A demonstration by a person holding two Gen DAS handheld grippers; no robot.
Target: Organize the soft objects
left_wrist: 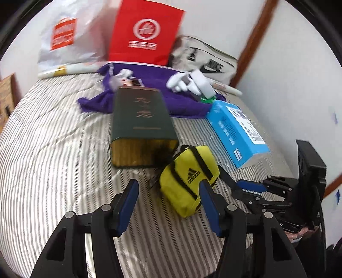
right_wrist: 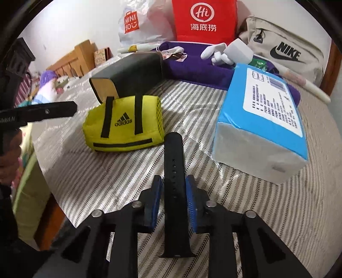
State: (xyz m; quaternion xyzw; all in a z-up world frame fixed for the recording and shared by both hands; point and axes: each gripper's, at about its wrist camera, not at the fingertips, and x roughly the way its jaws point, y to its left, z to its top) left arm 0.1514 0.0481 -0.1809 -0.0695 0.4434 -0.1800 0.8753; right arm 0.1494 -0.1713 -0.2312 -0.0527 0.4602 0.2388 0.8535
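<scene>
A small yellow adidas pouch (left_wrist: 188, 177) (right_wrist: 124, 126) lies on the striped bedspread (left_wrist: 53, 149), just in front of a dark green book. My left gripper (left_wrist: 168, 203) is open. The pouch's near corner sits just ahead of its blue pads, close to the right pad (left_wrist: 210, 205) and not pressed. A black perforated strap (right_wrist: 174, 162) runs lengthwise between the blue pads of my right gripper (right_wrist: 174, 181), which is shut on it. In the left wrist view the right gripper (left_wrist: 250, 188) is beside the pouch, and the strap (left_wrist: 226, 176) points toward it.
Dark green book (left_wrist: 141, 119), blue tissue pack (right_wrist: 263, 119), purple cloth (left_wrist: 149, 100) with a white glove figure (right_wrist: 220, 53). A red bag (right_wrist: 203, 19), a white Miniso bag (right_wrist: 136, 21) and a Nike bag (right_wrist: 284, 49) line the far edge. The bed edge drops off at left (right_wrist: 49, 192).
</scene>
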